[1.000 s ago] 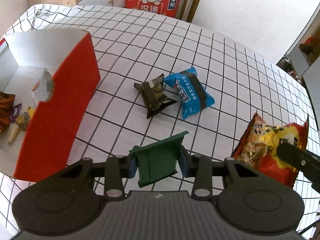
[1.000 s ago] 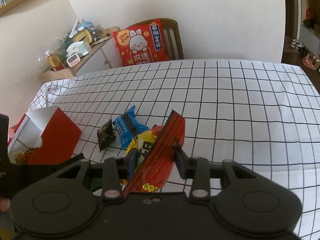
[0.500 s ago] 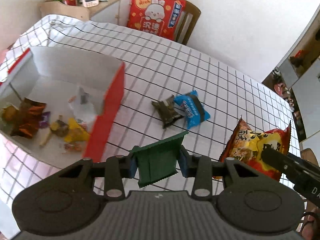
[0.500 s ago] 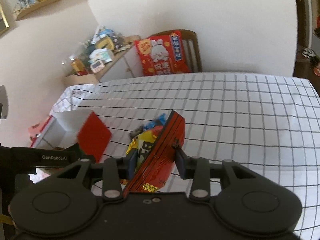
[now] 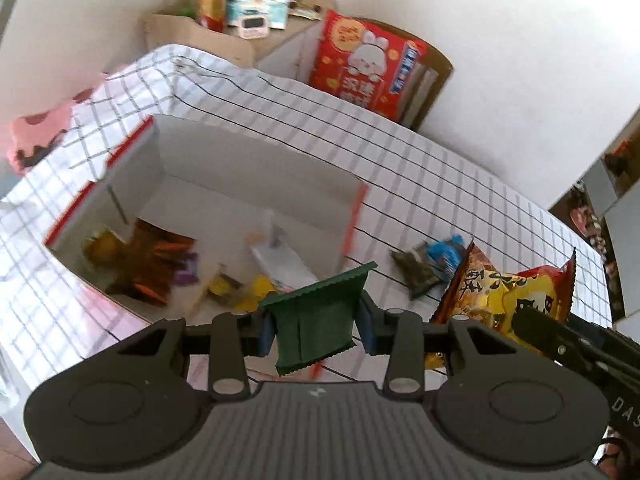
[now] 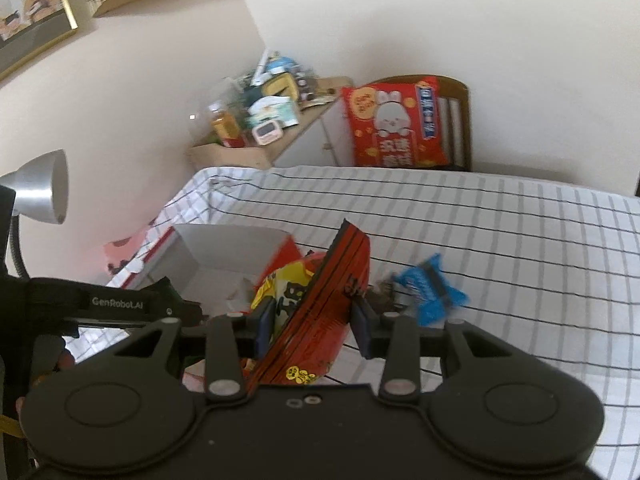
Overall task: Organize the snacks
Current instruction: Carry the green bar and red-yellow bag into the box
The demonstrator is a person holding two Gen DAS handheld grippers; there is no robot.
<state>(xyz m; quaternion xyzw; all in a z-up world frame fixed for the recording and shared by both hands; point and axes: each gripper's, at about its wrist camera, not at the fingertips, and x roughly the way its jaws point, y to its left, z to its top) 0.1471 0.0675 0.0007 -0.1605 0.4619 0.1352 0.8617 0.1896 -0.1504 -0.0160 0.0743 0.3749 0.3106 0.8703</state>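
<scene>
**Two snack packets held above the checked table, two left lying on it**

The left gripper point(image 5: 316, 326) is partly closed, its blue pads clamped on one dark green packet point(image 5: 318, 320) with a serrated edge, at lower centre of the left wrist view. The right gripper point(image 6: 312, 326) is likewise partly closed on one red and yellow snack bag point(image 6: 316, 320); its printed characters are too blurred to read.

Two packets lie loose on the white tablecloth point(image 5: 440, 184) with its black grid: one blue packet point(image 6: 434, 290) and one dark brown packet point(image 5: 416, 272), touching each other, right of centre.

One open box point(image 5: 240, 176), red outside and white inside, sits in the middle left of the left wrist view. Only this view looks into it: several small wrapped snacks, orange, yellow and purple, too blurred to count.

Only the right wrist view shows the "GenRobot.AI" label on the other gripper at lower left, one silver lamp point(image 6: 40, 188) at the left edge and one framed picture point(image 6: 28, 12) at upper left. Both views show one red rabbit cushion point(image 6: 394, 126) on a wooden chair point(image 6: 460, 120).
</scene>
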